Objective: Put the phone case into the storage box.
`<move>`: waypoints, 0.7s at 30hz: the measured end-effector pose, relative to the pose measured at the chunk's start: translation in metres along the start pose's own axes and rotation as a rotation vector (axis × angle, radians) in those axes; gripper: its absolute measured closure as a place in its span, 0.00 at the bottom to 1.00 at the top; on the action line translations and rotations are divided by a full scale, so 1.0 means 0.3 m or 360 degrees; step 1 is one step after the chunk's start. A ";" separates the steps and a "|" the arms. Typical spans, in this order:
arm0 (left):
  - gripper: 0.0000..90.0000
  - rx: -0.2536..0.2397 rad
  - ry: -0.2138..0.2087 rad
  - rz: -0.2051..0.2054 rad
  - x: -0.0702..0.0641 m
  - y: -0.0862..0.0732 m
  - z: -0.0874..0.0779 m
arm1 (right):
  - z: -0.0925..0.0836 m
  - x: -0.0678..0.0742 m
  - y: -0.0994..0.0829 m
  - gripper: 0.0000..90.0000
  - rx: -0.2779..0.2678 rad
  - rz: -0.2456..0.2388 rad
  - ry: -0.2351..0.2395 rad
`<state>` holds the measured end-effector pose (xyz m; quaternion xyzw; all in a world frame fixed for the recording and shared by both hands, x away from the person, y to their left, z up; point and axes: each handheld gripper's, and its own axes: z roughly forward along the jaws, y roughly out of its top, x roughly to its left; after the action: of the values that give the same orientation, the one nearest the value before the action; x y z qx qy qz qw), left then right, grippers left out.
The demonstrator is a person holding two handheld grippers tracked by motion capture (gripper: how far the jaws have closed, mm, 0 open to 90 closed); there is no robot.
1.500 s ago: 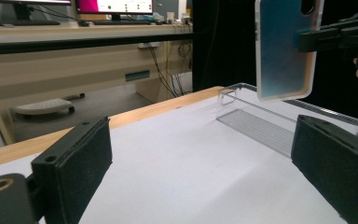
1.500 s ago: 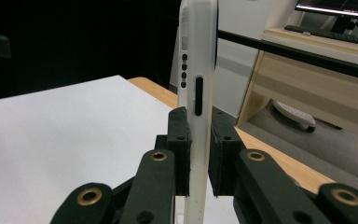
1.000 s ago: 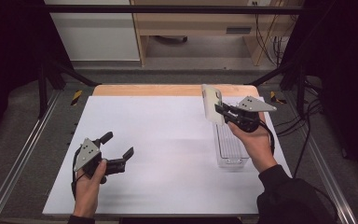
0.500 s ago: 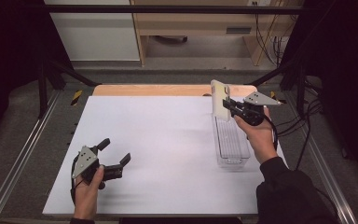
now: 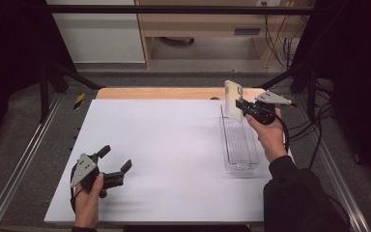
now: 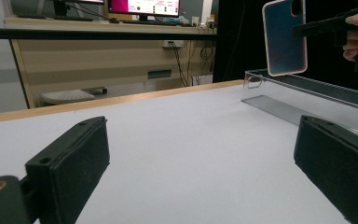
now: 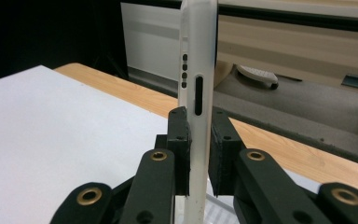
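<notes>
High view: right gripper sits over the far right corner of the worktop, jaws pinched tight on a phone case, held upright above the far end of a clear tray. Tray is long and narrow, lying along the right edge of the worktop, running near to far. Case hangs in the air, not touching tray or worktop. Right gripper view: case seen edge-on, cream-white rim with button cutouts, both pads pressed on its two faces, grip is on the lower part of the case. Left gripper view: case shows its dark inner face with a pale pink rim, above the far end of the tray, with the right gripper clamping it from the side. Left gripper is low at the near left corner of the worktop, jaws spread wide, nothing between them; pads stand far apart over bare white worktop. Left hand wraps the gripper body from below. Well apart from the tray and the case.
</notes>
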<state>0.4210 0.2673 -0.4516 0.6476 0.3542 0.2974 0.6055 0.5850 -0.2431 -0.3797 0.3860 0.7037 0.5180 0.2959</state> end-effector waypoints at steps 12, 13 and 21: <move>0.03 -0.0014 0.0000 -0.0009 0.009 -0.005 -0.009 | 0.061 -0.052 -0.044 0.90 0.0050 0.0110 -0.0025; 0.03 -0.0014 -0.0003 -0.0009 0.008 -0.005 -0.008 | 0.063 -0.053 -0.045 0.90 0.0048 0.0123 -0.0026; 0.03 -0.0011 -0.0002 -0.0007 0.008 -0.006 -0.009 | 0.079 -0.041 -0.044 0.90 0.0049 0.0150 -0.0019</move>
<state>0.4198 0.2707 -0.4534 0.6449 0.3542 0.2969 0.6087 0.6077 -0.2437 -0.3991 0.4263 0.6909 0.5179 0.2695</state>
